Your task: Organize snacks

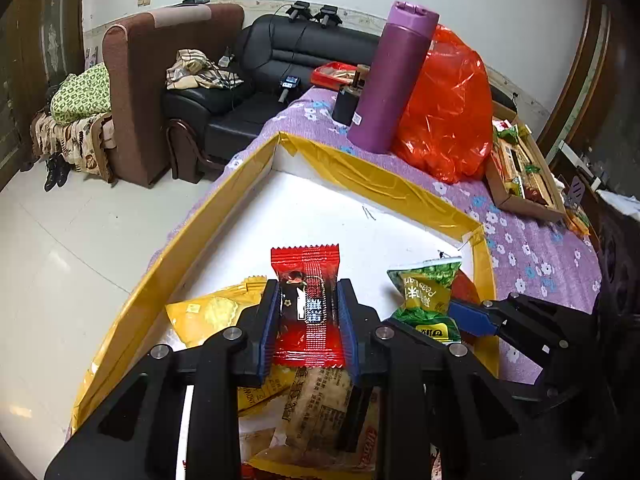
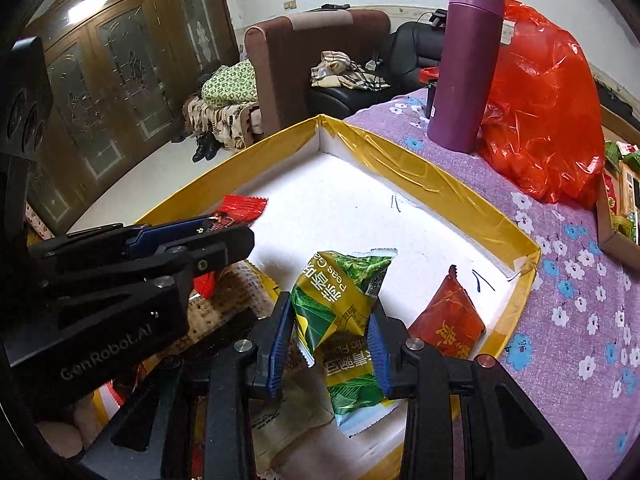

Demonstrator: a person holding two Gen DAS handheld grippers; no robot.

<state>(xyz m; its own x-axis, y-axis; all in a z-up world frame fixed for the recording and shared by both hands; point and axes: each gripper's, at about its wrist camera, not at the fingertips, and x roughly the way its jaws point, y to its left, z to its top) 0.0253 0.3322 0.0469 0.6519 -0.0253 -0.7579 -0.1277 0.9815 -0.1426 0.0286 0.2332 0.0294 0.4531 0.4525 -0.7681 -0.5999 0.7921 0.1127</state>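
Note:
A red snack packet (image 1: 306, 264) stands between the blue pads of my left gripper (image 1: 308, 292), which is shut on it just above the white tray with a yellow-taped rim (image 1: 380, 176). My right gripper (image 2: 331, 308) is shut on a green pea-snack packet (image 2: 340, 276), tilted over the tray's near right part. From the right wrist, the left gripper (image 2: 224, 232) reaches in from the left with the red packet (image 2: 244, 206). From the left wrist, the right gripper (image 1: 468, 316) sits beside the green packet (image 1: 428, 288). A yellow packet (image 1: 208, 312) and a beige packet (image 1: 320, 404) lie below.
Another red packet (image 2: 448, 316) lies in the tray's right corner. A purple bottle (image 2: 464, 68) and an orange plastic bag (image 2: 540, 112) stand behind the tray on the flowered cloth (image 2: 580, 280). A cardboard box of snacks (image 1: 520, 176) is at the right.

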